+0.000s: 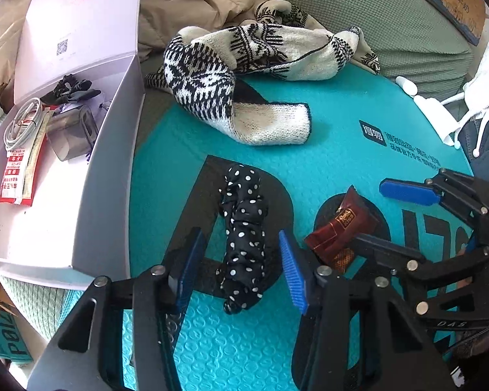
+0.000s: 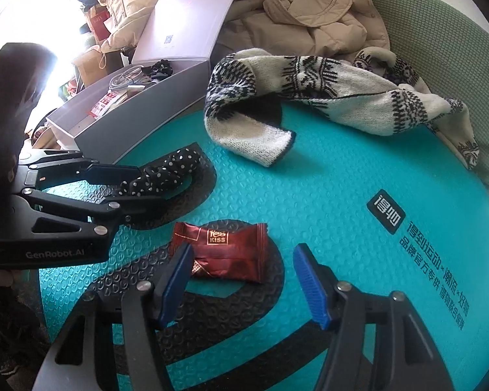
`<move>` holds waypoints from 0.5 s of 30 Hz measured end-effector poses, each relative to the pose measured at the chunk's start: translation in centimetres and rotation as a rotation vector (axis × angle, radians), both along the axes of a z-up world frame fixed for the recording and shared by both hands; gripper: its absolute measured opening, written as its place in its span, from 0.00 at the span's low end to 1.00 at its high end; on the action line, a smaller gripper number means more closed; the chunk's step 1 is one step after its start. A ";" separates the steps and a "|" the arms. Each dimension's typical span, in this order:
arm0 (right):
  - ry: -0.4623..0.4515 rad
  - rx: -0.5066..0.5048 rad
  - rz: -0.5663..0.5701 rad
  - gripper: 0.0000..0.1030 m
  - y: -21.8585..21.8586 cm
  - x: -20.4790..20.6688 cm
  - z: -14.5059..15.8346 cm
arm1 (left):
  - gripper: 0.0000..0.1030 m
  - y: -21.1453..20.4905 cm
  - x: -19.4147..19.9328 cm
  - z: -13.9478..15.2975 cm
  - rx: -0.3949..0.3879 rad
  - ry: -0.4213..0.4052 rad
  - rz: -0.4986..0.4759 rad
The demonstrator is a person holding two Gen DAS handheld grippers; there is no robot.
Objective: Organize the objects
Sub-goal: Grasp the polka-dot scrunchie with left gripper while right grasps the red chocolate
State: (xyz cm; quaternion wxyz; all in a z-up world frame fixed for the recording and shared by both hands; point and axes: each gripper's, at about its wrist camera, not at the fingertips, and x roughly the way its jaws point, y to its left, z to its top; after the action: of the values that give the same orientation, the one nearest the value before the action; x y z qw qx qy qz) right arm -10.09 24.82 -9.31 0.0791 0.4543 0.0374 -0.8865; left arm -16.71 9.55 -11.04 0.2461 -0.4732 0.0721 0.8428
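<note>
The polka-dot scrunchie (image 1: 243,241) lies on the teal mat (image 1: 335,150), between the parted pads of the left gripper (image 1: 241,273), which straddle it without pressing. At its three o'clock sits a dark red candy packet (image 2: 223,251); the right gripper (image 2: 244,288) hovers over it, jaws apart, gripping nothing. At ten o'clock stands an open lilac box (image 1: 114,163). A patterned knit scarf (image 1: 244,75) sprawls at twelve o'clock, a beige coat (image 2: 309,3) behind it. Only the left view looks down into the box: a white cable (image 1: 21,123) and a red sachet (image 1: 18,176). Only the right view shows the packet's lettering.
</note>
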 end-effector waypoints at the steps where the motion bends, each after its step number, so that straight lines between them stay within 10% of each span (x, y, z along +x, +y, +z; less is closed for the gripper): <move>1: -0.009 0.005 -0.007 0.62 0.1 -0.2 0.0 | 0.32 0.1 0.1 0.0 -0.011 0.005 0.000; 3: -0.018 -0.009 -0.022 0.62 0.2 -0.5 -0.1 | 0.18 0.1 0.2 -0.1 -0.006 -0.003 -0.003; 15: -0.010 0.005 0.004 0.74 -2.8 -1.0 -1.3 | 0.17 -1.7 2.5 0.2 0.017 -0.048 0.017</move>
State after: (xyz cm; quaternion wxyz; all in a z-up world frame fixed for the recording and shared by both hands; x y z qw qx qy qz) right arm -11.07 22.00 -10.65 0.0798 0.4588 0.0403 -0.8840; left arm -14.25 7.86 -10.83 0.2445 -0.4920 0.0551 0.8338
